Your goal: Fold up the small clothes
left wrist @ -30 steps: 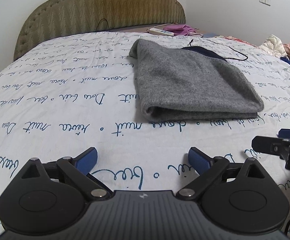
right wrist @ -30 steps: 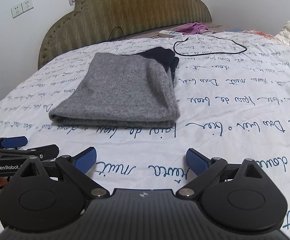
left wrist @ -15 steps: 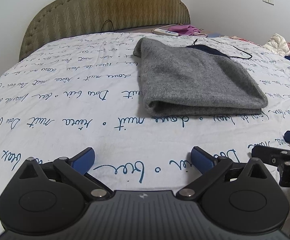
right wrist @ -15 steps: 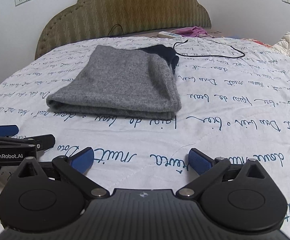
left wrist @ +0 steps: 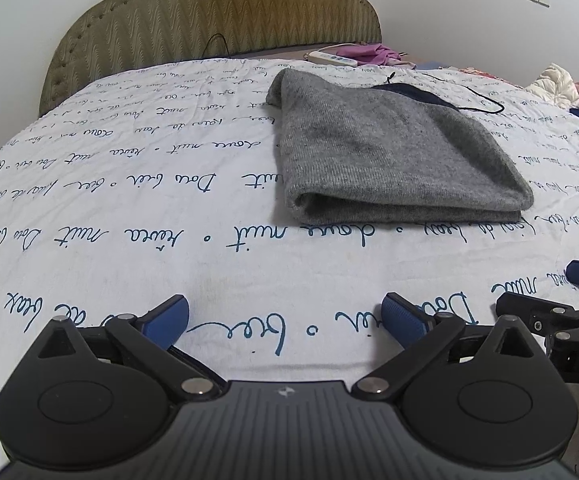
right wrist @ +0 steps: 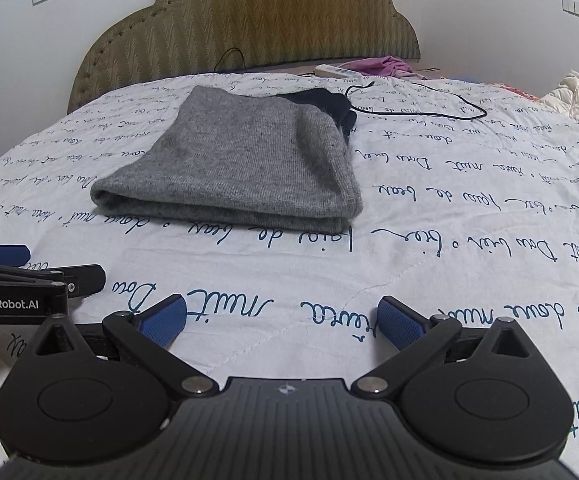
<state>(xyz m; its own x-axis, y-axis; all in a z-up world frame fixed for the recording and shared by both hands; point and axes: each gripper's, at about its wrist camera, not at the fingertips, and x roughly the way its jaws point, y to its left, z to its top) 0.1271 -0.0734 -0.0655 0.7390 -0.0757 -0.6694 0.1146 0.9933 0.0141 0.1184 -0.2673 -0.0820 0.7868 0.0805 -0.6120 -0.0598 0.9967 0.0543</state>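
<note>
Overhead-lit bedspread (left wrist: 129, 200), olive headboard (left wrist: 217, 12), white walls (left wrist: 469, 8)

Left tool (left wrist: 285, 318) and right tool (right wrist: 281, 316) gape wide, side by side.

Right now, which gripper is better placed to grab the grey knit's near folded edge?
Roughly even. Left gripper faces its left corner, right gripper its right corner; grey knit lies between. Both open, empty.

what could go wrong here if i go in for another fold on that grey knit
The grey knit garment is already doubled, so a pinch at its near edge may catch only the top layer and pull the fold open. A dark garment lies partly under its far end and could drag along. The black cable lies close behind and might snag.
</note>
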